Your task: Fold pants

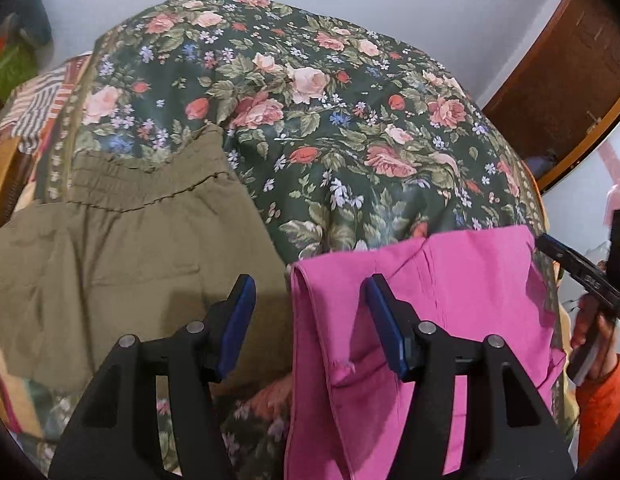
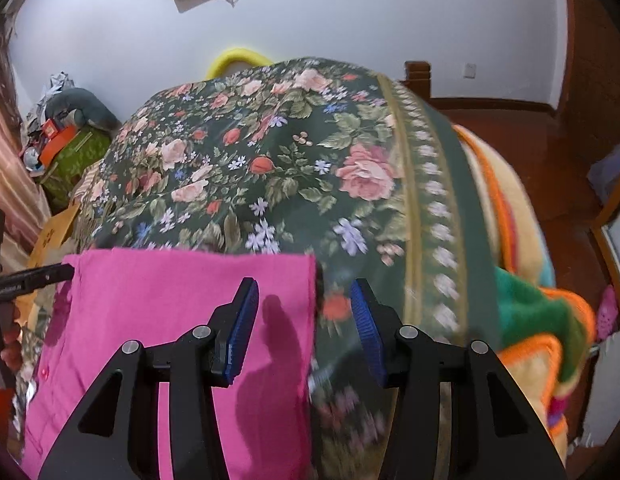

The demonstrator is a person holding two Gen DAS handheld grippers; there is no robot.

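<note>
Here the left gripper (image 1: 310,300) hovers with jaws wide apart and empty, straddling the left edge of the folded pink pants (image 1: 422,320); the right gripper (image 2: 304,308) likewise gapes empty over their right edge. The pants lie flat, creased lengthwise, on the floral bedspread (image 1: 330,120). At ten o'clock in the left view lie olive pants (image 1: 130,240).

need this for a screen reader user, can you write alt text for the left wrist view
The open left gripper hovers over a floral bedspread, its fingers straddling the gap between olive-green pants on the left and pink pants on the right. The right gripper, in a hand, shows at the right edge.
</note>
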